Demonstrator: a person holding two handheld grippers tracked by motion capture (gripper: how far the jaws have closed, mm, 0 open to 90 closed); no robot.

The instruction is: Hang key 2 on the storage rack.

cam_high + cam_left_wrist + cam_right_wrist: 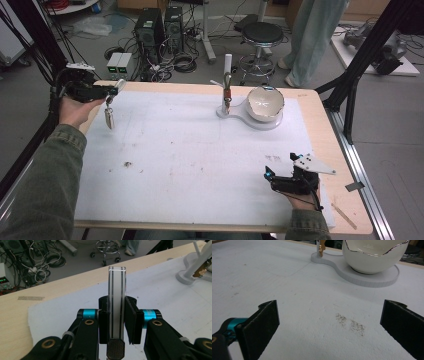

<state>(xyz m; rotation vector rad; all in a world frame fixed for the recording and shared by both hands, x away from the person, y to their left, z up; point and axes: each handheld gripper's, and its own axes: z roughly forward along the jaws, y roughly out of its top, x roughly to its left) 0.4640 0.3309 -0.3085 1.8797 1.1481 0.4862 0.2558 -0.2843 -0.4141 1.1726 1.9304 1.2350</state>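
Overhead, white mat point(190, 165) on wooden table point(345, 165), cable-strewn floor point(175, 60)

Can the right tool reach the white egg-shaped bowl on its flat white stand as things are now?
Probably yes. The right tool is open and empty, and only bare white mat lies between it and the white egg-shaped bowl on its flat white stand.
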